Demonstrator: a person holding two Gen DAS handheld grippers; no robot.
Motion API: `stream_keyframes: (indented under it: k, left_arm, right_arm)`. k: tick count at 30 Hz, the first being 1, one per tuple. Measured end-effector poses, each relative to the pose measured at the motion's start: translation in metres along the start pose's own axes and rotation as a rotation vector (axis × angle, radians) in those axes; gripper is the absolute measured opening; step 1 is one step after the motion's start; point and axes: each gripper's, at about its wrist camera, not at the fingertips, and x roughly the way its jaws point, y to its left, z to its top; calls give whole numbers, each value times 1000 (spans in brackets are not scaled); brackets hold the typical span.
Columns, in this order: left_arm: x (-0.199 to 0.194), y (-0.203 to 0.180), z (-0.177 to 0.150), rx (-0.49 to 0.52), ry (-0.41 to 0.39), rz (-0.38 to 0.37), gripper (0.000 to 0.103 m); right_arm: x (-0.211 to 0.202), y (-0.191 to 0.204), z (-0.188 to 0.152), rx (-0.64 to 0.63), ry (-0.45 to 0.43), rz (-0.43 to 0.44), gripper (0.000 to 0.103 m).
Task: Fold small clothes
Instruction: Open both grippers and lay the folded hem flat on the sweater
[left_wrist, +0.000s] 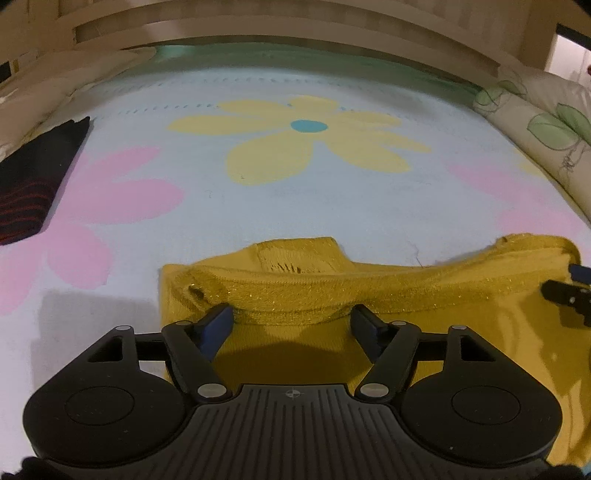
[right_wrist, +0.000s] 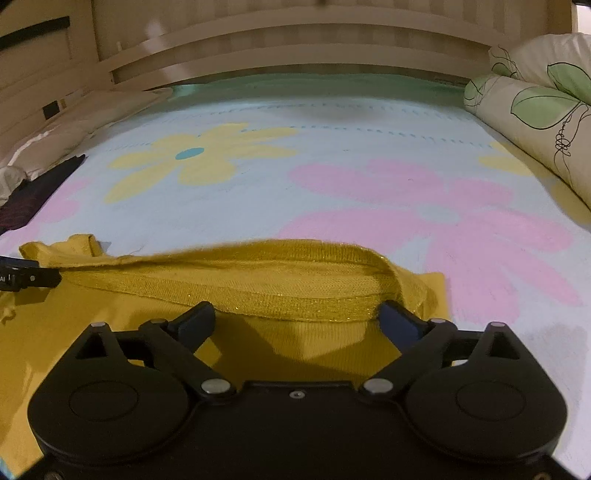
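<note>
Jaws of both grippers, left and right, apart over one yellow garment on one flowered sheet

Left gripper: matte black plastic body showing two large round housings, each bearing a shallow circular recess. A ribbed centre plate is sitting between them, carrying a small crosshair marking near its front edge. Two angled black link arms are running forward, pinned with silver round rivets at both ends. Fingers are wearing dark blue pads.

Right gripper: the same black build, showing twin round housings, silver rivets and triangular cut-outs in the outer arms. A single small screw is sitting on the smooth centre plate. Fingers are showing dark blue pads too.
</note>
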Motion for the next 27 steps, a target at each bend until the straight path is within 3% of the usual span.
stream_keyframes:
  k: [12,16,22,27]
  left_arm:
    - [2,19,20,-140,-27,9,76]
    - [-12,11,19,-30,-29,11,78]
    - [-10,-15,-7,89,52,-73,79]
    - [2,-32,-9,129,40,-38,94]
  right_arm:
    - [11,-5,27,63,22,-53,102]
    - [-12,-9,35,94,-40,-30,102]
    - [-33,14,10,-76,42,43,102]
    - [-14,28,-4,-128,104,32,102]
